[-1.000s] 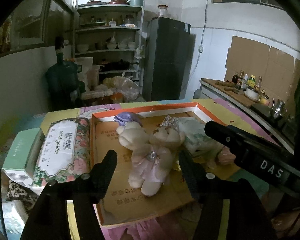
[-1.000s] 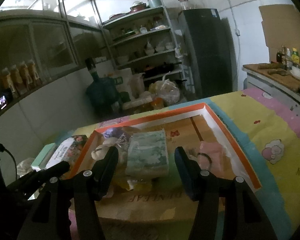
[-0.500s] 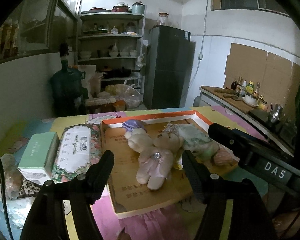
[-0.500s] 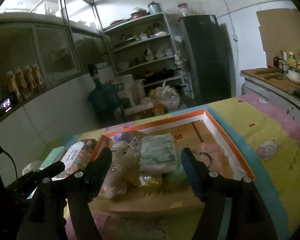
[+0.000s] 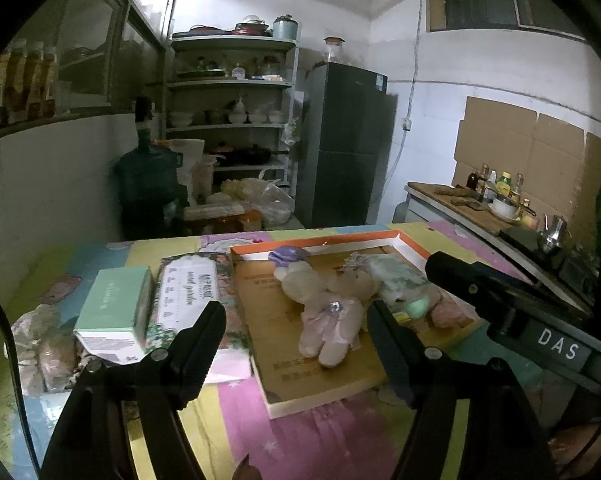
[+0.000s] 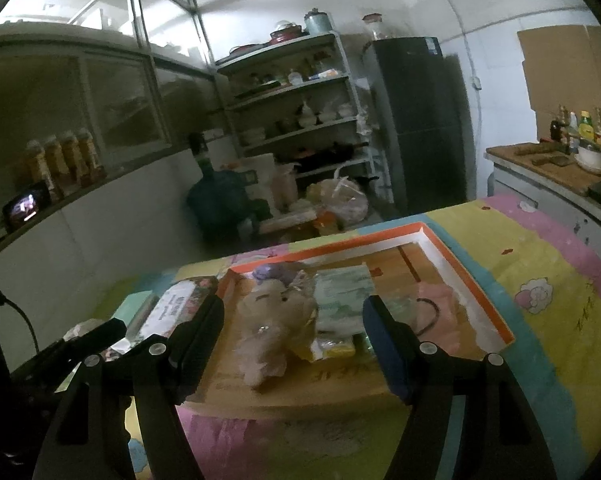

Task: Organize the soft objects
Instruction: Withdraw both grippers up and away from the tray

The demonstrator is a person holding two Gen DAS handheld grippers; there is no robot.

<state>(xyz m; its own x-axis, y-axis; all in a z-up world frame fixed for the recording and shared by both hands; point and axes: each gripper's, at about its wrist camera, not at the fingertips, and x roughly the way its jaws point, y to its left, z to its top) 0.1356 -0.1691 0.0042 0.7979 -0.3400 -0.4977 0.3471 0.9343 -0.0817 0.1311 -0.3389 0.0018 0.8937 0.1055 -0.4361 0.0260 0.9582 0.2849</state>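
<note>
From the left wrist, the left gripper [image 5: 296, 340] stood with jaws just widened and empty, the cream plush bear in its pink dress [image 5: 328, 312] lying ahead in the orange-rimmed shallow cardboard box [image 5: 324, 396], while the flowery tissue pack [image 5: 192, 300] and mint-green carton [image 5: 116, 312] waited outside, to its left. From the right wrist, the right gripper [image 6: 292, 340] also gaped, newly spread and empty, the bear and a pale green soft packet [image 6: 342, 296] boxed just ahead; the job looked partly done.

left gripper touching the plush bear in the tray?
Apart. The left wrist view shows the left gripper open, both fingers short of the plush bear, which lies loose on the tray.
</note>
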